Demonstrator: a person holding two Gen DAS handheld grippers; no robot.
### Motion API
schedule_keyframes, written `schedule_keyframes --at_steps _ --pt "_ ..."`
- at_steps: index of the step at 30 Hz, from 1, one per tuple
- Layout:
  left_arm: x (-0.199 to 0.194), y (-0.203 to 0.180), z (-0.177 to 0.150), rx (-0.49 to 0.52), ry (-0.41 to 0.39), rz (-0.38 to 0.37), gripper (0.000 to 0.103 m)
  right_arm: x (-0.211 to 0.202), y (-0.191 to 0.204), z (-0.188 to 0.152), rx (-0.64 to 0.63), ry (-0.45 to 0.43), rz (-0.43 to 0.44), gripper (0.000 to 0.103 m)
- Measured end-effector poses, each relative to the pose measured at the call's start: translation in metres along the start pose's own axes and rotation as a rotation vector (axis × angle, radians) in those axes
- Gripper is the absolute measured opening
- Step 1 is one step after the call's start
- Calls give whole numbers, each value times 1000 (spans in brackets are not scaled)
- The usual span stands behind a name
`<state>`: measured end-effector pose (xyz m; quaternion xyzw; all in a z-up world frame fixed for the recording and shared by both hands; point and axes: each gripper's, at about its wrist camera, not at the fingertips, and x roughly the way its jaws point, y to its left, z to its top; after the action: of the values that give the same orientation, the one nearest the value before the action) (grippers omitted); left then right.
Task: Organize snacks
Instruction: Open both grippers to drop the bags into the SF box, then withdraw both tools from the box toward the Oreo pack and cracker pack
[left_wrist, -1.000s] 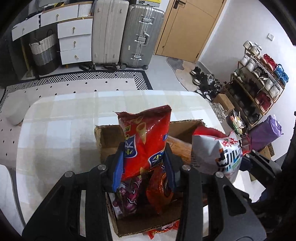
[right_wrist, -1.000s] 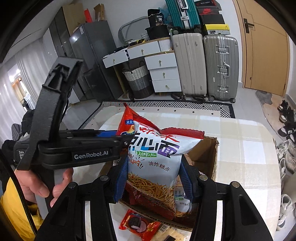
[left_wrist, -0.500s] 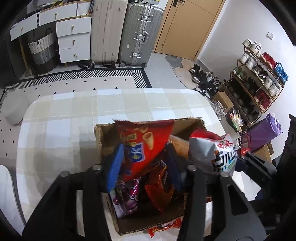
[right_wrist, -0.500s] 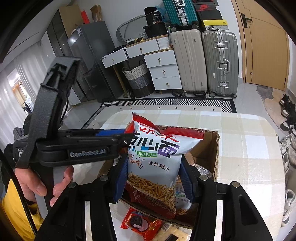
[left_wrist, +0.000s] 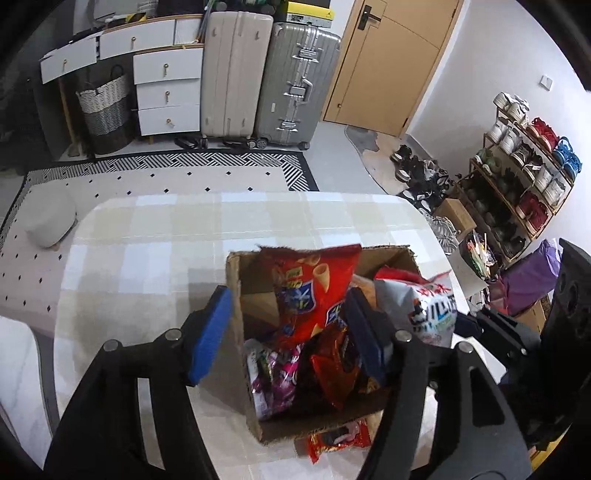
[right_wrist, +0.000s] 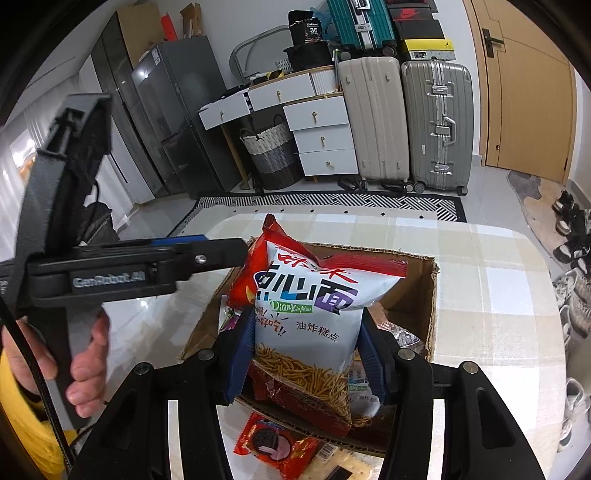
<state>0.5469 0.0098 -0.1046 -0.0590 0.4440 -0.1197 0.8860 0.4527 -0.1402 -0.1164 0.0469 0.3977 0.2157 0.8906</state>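
A cardboard box (left_wrist: 233, 280) of snacks stands on the checked table. A red cone-snack bag (left_wrist: 314, 291) stands upright inside it, on a purple packet (left_wrist: 273, 376) and a dark red packet (left_wrist: 336, 365). My left gripper (left_wrist: 288, 332) is opening; its left pad sits outside the box wall and neither pad presses the red bag between them. My right gripper (right_wrist: 303, 354) is shut on a white and red noodle-snack bag (right_wrist: 310, 325), held upright over the box (right_wrist: 432, 295) near its front edge. That bag (left_wrist: 432, 310) also shows at the box's right side.
A red cookie packet (right_wrist: 273, 443) and a cracker pack (right_wrist: 343, 465) lie on the table in front of the box. A person's hand (right_wrist: 85, 362) grips the left tool's handle. Suitcases (left_wrist: 295, 81), drawers and a shoe rack (left_wrist: 524, 177) stand beyond the table.
My left gripper's jaws spread and let go of the red cone-snack bag, which dropped lower into the box. The left gripper also drew back to the left. The right gripper and its bag stayed still.
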Motion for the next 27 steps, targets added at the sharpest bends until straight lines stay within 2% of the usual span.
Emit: schedule_keyframes --at_steps 4,12,17,24,25,26,27 --pt "-31 -1 -17 -14 -37 0 74 0 8 -4 -67 -13 -35 54" --pt "-100 0 -53 -41 -112 8 77 -17 24 -8 -140 -76 -118 54" --pt "-145 1 -90 -71 -163 20 80 -50 34 -14 -125 -153 -103 54" --pt "-188 -2 -145 -88 -213 32 80 -115 52 -45 -91 -291 -46 55" --pt "-194 -4 -155 -92 -219 30 81 -122 54 -49 -88 -300 -42 57" --pt "-197 -5 -161 -93 -223 29 81 -130 57 -56 -83 -313 -36 65" --pt "-200 -7 -168 -91 -225 27 81 -137 58 -59 -81 -320 -31 68"
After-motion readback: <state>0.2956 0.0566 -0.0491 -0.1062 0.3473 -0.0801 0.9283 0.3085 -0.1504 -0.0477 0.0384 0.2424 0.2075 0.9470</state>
